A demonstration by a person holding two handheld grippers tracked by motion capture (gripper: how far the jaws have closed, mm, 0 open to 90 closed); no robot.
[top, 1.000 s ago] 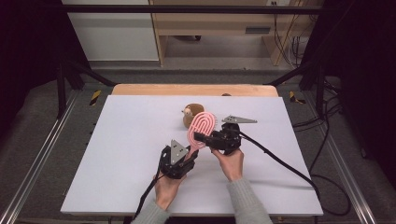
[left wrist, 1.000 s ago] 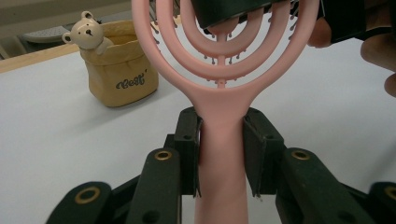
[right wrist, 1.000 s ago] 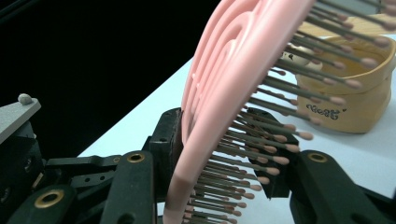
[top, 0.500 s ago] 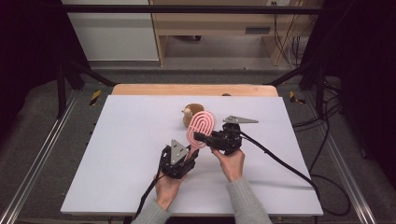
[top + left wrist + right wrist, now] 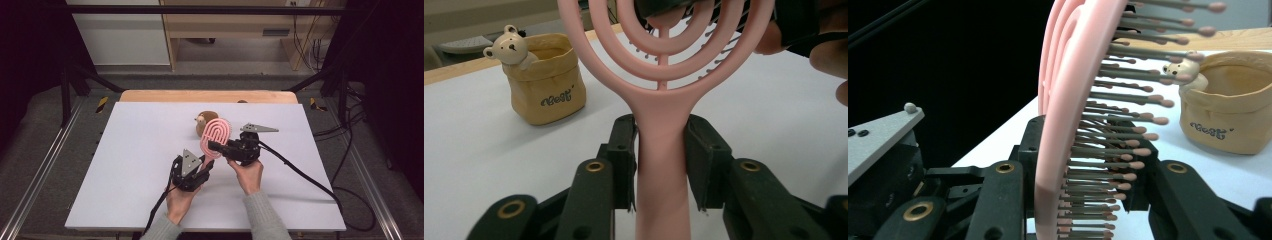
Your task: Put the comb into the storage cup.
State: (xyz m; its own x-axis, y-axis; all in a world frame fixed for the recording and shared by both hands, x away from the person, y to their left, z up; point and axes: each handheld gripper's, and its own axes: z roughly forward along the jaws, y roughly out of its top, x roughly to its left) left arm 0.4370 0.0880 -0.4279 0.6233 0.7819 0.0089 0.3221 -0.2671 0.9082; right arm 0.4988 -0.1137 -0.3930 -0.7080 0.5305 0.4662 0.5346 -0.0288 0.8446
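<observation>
A pink hairbrush (image 5: 216,134) with a ringed oval head is held up over the middle of the white table between both grippers. My left gripper (image 5: 206,164) has the brush's handle (image 5: 662,150) between its pads, which lie against both sides of it; its jaws have just been opening slightly. My right gripper (image 5: 214,146) comes in from the right and is shut on the brush's head (image 5: 1068,110), one pad on the smooth back and the other in among the bristles. The brush stands nearly upright, handle down.
A small tan fabric pouch (image 5: 202,122) with a bear figure on its rim stands just behind the brush. The white table top (image 5: 125,165) has a wooden strip (image 5: 200,95) along its far edge. The right gripper's cable (image 5: 300,172) trails to the right.
</observation>
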